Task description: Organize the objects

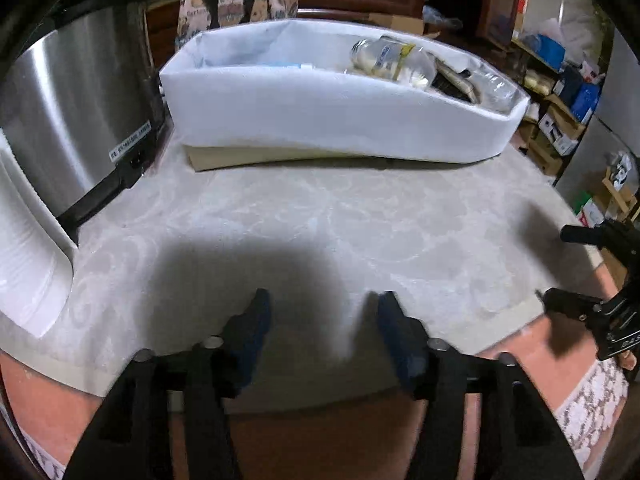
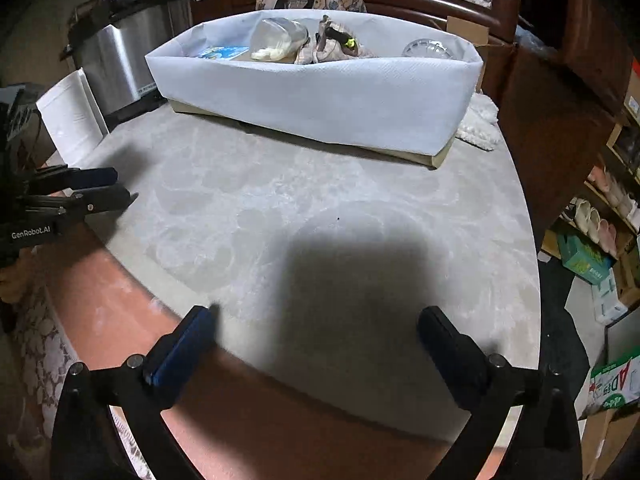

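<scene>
A long box lined with white fabric [image 1: 340, 120] [image 2: 320, 96] stands at the far side of the table. Inside lie a clear plastic bottle [image 1: 392, 60] [image 2: 280, 38], a blue packet [image 2: 222, 53], a patterned pouch [image 2: 332, 46] and a clear glass piece [image 2: 428, 49]. My left gripper [image 1: 320, 312] hovers over the near part of the grey mat, open, with nothing between its fingers. My right gripper [image 2: 316, 328] is open very wide over the mat's near edge, also empty. Each gripper shows at the side of the other's view: the right gripper [image 1: 556, 265], the left gripper [image 2: 122, 187].
A stainless steel appliance [image 1: 72, 120] [image 2: 120, 64] stands at the back left, with a white paper roll [image 1: 28, 272] [image 2: 72, 120] in front of it. A white woolly item [image 2: 480, 120] lies by the box's right end. The grey mat [image 1: 320, 220] covers a pink table. Shelves with boxes [image 1: 560, 120] stand to the right.
</scene>
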Tool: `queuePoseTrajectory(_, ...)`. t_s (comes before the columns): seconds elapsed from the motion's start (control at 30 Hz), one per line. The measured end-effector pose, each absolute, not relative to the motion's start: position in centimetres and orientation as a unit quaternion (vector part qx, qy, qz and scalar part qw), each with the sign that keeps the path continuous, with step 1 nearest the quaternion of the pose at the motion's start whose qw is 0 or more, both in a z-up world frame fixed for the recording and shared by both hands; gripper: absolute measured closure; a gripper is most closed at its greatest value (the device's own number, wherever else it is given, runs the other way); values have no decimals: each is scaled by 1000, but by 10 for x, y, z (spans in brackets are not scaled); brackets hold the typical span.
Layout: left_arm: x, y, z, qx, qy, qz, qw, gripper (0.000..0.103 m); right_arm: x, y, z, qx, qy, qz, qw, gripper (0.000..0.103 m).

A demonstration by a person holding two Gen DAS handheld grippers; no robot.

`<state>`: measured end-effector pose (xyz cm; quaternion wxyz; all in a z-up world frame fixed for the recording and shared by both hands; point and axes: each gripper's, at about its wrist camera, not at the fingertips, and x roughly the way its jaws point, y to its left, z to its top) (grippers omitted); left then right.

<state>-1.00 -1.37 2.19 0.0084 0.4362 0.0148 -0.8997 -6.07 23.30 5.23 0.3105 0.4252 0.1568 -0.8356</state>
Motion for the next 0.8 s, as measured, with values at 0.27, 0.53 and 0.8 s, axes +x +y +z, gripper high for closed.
queuePoseTrajectory(0.27,-14,-13,15,455,9,-890,13,1,-64,229,48,426,158,-834,313,0)
queuePoseTrajectory(0.53,-14,-16,14,455,13,-890,20,1,-63,228,52,428,155,-837,305,0)
queuePoseTrajectory(0.8,-13,-16,14,455,12,-890,20,1,-64,227,53,427,156,-835,310,0)
